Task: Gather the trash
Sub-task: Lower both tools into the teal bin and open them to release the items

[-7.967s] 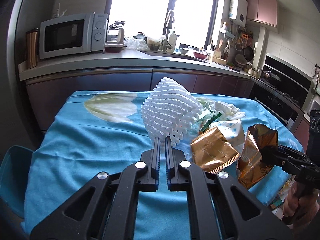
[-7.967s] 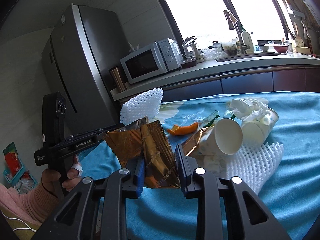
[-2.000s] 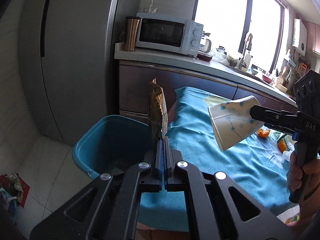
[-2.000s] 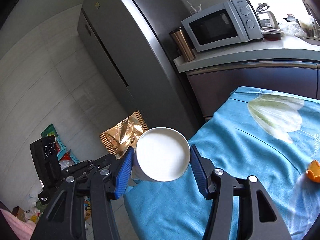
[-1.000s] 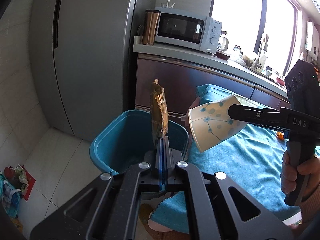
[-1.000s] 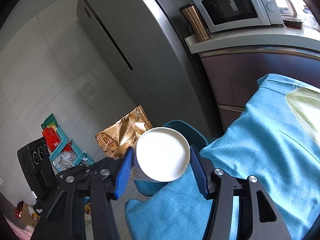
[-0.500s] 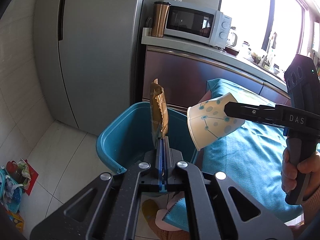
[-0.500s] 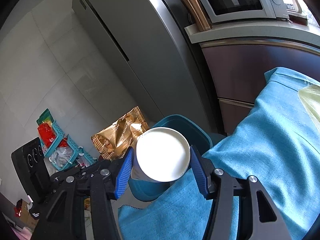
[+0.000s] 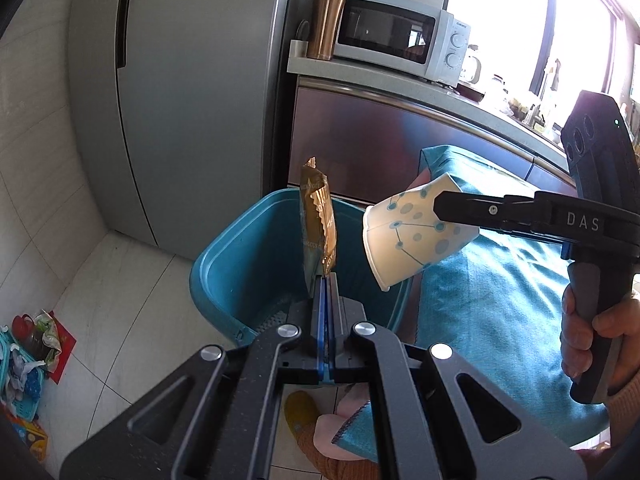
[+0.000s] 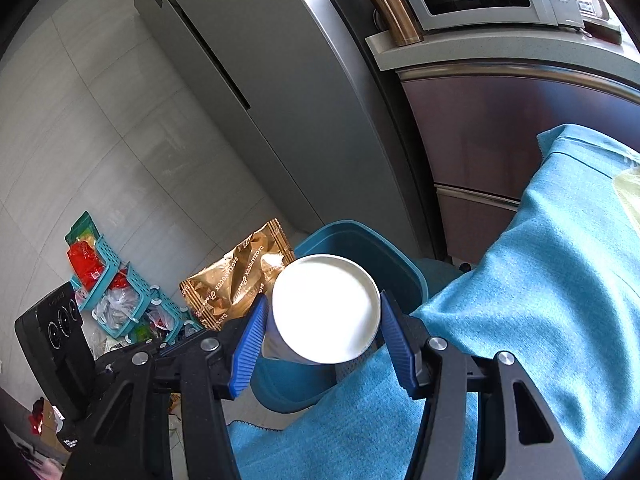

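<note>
My left gripper (image 9: pixel 325 280) is shut on the bottom edge of a gold snack wrapper (image 9: pixel 318 224), which stands upright over the open teal trash bin (image 9: pixel 224 256). The right gripper (image 10: pixel 322 316) is shut on a white paper cup with blue dots (image 9: pixel 412 232), its blue pads pressing both sides; the cup's round white bottom (image 10: pixel 326 314) faces the camera. The cup hangs above the bin's right rim, beside the wrapper (image 10: pixel 236 276). In the right wrist view the bin (image 10: pixel 360 240) lies just behind the cup, and the left gripper's body (image 10: pixel 52 340) shows at lower left.
A table with a teal cloth (image 9: pixel 500 300) borders the bin on the right. A grey fridge (image 9: pixel 192 92) and dark cabinets (image 9: pixel 380 140) stand behind it, with a microwave (image 9: pixel 396 36) on the counter. A teal basket of clutter (image 10: pixel 108 288) sits on the tiled floor. A hand (image 9: pixel 592 332) grips the right handle.
Both grippers have sunk toward the bin, which now looks larger and closer. The wrapper and the cup stay gripped as before, now over the bin's opening.
</note>
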`<state>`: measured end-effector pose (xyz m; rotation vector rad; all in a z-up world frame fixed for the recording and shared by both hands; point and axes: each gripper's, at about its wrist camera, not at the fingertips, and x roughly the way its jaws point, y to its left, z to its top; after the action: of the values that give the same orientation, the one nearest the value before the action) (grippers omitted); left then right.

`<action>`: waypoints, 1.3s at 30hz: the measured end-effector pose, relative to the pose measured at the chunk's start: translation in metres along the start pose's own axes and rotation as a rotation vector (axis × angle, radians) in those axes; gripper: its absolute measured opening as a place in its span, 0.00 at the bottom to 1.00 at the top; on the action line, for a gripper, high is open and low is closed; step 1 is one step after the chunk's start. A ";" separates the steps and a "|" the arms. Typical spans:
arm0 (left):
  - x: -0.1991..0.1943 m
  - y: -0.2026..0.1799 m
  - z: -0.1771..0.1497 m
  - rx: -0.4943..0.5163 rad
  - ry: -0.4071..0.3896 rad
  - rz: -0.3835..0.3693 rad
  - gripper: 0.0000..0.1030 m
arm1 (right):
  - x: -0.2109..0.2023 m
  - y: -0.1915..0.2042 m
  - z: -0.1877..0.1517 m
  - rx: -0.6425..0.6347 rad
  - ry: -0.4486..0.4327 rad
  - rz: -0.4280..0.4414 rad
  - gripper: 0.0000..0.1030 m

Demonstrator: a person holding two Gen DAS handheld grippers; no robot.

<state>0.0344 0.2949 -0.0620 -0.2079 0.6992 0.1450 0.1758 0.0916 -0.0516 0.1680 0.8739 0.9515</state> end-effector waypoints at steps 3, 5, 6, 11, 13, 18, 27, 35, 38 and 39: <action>0.003 -0.001 -0.001 -0.001 0.007 0.002 0.01 | 0.005 0.002 0.000 -0.006 0.009 -0.005 0.52; 0.005 -0.001 -0.001 -0.001 0.012 0.005 0.01 | 0.008 0.002 0.001 -0.005 0.018 -0.007 0.52; 0.006 0.000 -0.002 -0.003 0.015 0.006 0.01 | 0.010 0.003 0.001 -0.005 0.022 -0.007 0.52; 0.014 0.002 -0.002 -0.012 0.032 0.013 0.01 | 0.020 0.003 0.003 -0.004 0.048 -0.019 0.52; 0.019 0.003 -0.003 -0.018 0.044 0.014 0.01 | 0.024 0.004 0.004 -0.005 0.061 -0.026 0.52; 0.031 0.008 -0.003 -0.035 0.070 0.010 0.01 | 0.037 0.008 0.007 -0.002 0.094 -0.040 0.53; 0.055 0.012 -0.006 -0.058 0.119 0.002 0.06 | 0.054 0.007 0.007 0.015 0.126 -0.063 0.53; 0.058 0.011 -0.009 -0.071 0.113 0.007 0.08 | 0.050 0.004 0.005 0.030 0.110 -0.062 0.55; 0.052 0.011 -0.011 -0.069 0.097 0.005 0.12 | 0.045 0.002 0.003 0.038 0.104 -0.057 0.55; 0.049 0.010 -0.011 -0.064 0.090 0.006 0.14 | 0.042 0.002 0.002 0.039 0.101 -0.055 0.55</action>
<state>0.0628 0.3050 -0.1031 -0.2751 0.7849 0.1650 0.1875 0.1252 -0.0740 0.1295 0.9852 0.8983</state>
